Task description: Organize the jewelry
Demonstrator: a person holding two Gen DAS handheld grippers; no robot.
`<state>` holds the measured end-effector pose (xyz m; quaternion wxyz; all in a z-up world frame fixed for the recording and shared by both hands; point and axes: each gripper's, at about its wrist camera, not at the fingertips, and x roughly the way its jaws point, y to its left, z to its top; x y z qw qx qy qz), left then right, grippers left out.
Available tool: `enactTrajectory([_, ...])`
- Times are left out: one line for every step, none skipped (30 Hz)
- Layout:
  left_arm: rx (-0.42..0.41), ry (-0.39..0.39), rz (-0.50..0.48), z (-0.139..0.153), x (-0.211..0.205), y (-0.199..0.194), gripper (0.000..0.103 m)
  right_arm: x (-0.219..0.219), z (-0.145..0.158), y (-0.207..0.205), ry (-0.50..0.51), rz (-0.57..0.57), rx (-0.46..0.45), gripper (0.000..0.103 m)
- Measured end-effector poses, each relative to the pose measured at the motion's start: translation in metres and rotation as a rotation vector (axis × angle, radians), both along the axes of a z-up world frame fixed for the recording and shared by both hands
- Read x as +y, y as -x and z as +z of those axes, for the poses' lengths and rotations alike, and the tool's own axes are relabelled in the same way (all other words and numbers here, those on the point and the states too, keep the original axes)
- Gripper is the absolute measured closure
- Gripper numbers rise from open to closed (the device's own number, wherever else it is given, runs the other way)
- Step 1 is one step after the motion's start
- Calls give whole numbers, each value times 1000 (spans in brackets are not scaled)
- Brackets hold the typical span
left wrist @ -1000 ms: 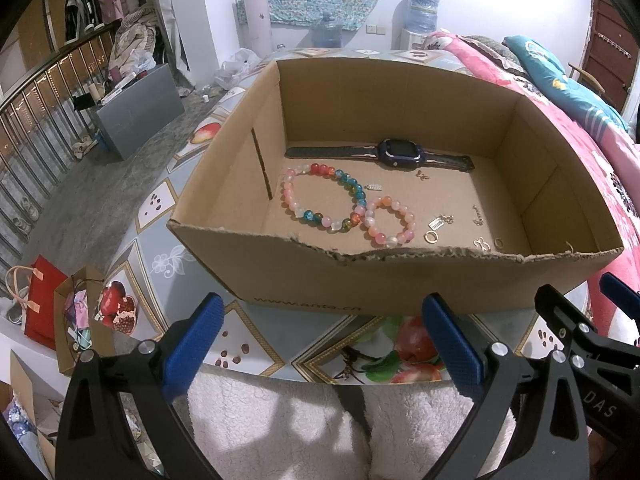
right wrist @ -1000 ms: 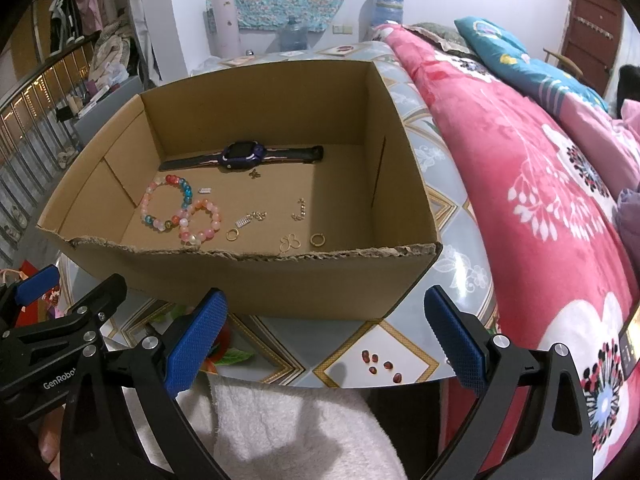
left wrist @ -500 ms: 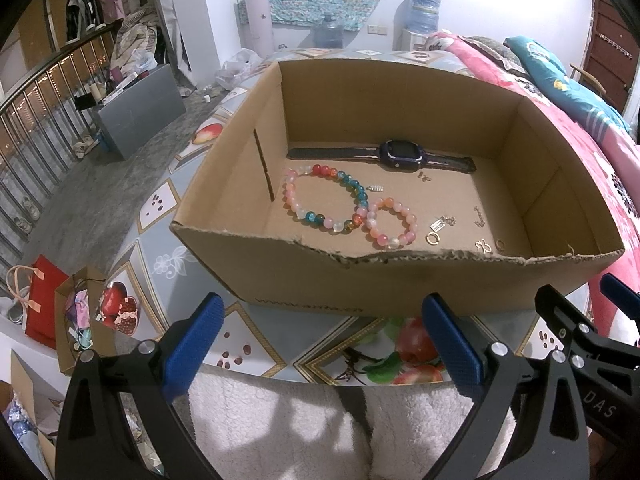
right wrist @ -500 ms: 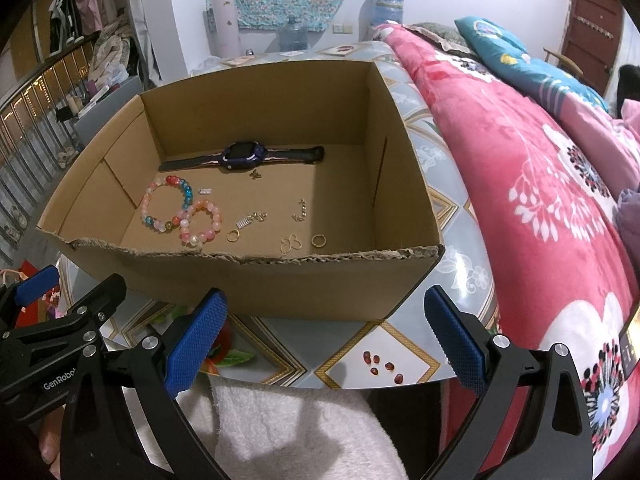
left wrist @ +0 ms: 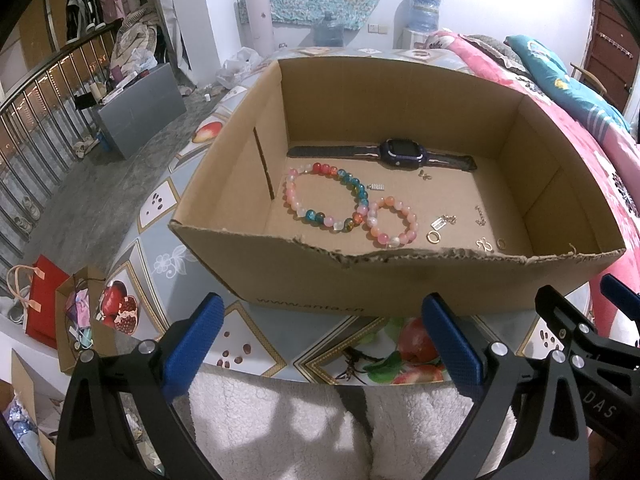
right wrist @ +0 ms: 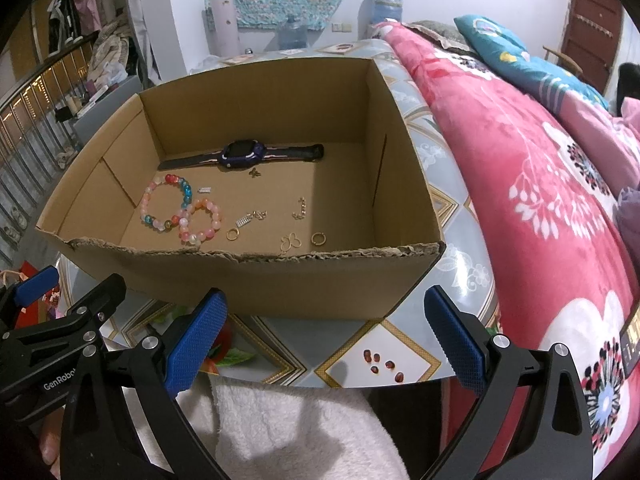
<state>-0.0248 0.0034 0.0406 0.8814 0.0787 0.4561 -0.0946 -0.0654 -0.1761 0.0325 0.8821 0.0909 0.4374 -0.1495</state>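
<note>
The jewelry lies loose on the floor of the cardboard box: the bead bracelet touches the smaller pink bracelet, with the watch behind them along the back wall. My left jaws and right jaws hang released, empty, short of the box's torn front edge, probably ready to reach in.

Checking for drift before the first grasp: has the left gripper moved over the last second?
No. In the left wrist view the cardboard box sits in the same place against the open left gripper, aside from a barely visible shift.
</note>
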Motion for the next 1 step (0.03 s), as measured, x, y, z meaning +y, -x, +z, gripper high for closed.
enactTrajectory([1,0,1,0,1,0,6,0,0,0,0,0,0,8])
